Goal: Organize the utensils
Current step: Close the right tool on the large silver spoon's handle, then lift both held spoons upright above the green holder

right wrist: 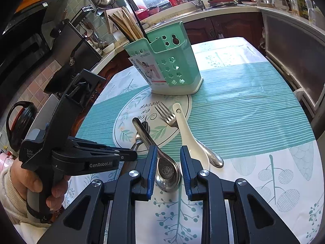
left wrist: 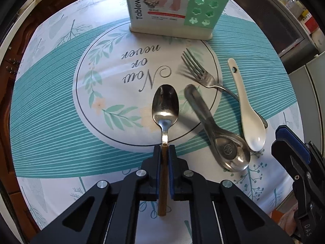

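My left gripper (left wrist: 165, 147) is shut on the brown handle of a steel spoon (left wrist: 165, 105), holding it above the tablecloth, bowl pointing to the green utensil holder (left wrist: 203, 6). A steel soup spoon (left wrist: 221, 138), a fork (left wrist: 200, 73) and a white ceramic spoon (left wrist: 246, 109) lie to its right. My right gripper (right wrist: 168, 164) is open just above the soup spoon's bowl (right wrist: 167, 172), with the white spoon (right wrist: 187, 134) and fork (right wrist: 168, 116) beyond. The holder (right wrist: 170, 63) has chopsticks in it.
The floral tablecloth (right wrist: 254, 109) covers the table. Kitchen counters with pots and bottles surround the far side (right wrist: 203, 2). A cabinet (right wrist: 294, 57) stands to the right. The left gripper's body (right wrist: 67, 142) sits at the left in the right wrist view.
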The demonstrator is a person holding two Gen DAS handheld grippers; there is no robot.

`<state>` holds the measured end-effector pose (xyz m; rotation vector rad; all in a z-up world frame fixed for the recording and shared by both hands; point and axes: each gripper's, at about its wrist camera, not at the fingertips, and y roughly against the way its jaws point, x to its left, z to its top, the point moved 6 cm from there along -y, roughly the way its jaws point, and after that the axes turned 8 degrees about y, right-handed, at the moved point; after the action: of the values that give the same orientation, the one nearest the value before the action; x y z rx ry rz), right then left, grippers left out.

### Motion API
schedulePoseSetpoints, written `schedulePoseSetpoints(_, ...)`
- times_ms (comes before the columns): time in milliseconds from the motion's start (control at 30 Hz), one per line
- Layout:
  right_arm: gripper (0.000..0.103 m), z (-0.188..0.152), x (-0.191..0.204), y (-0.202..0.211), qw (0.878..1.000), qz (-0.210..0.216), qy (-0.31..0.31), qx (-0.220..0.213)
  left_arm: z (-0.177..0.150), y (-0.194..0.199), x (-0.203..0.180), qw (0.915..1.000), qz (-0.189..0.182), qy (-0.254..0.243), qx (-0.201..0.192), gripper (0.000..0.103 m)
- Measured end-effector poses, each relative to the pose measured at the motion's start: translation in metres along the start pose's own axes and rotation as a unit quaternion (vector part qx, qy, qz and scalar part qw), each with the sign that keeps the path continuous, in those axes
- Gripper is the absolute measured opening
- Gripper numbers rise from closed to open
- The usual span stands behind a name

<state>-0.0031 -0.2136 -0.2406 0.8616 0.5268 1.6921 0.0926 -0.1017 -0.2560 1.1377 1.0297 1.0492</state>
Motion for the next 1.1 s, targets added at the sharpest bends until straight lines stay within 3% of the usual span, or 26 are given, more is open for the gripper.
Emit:
schedulePoseSetpoints(367,0.023,0.011,0.032,-0.028,0.998,0.008,0.053,0.026,-0.02,0.015,0.035,0.9985,-0.009,0.033,-0.043,0.004)
schedulePoseSetpoints(633,0.023,0.02,0.057,-0.07,0.988,-0.051,0.131,0.059,-0.027,0.024,0.054,0.9971,-0.021,0.045,-0.057,0.004)
schedulePoseSetpoints(867,0.029,0.028,0.071,-0.102,0.974,-0.102,0.185,0.08,-0.036,0.007,0.066,0.9985,-0.021,0.039,-0.031,0.004)
schedulePoseSetpoints(1100,0.028,0.031,0.072,-0.116,0.969,-0.124,0.192,0.089,-0.037,0.007,0.077,0.9993,-0.008,0.026,-0.027,0.005)
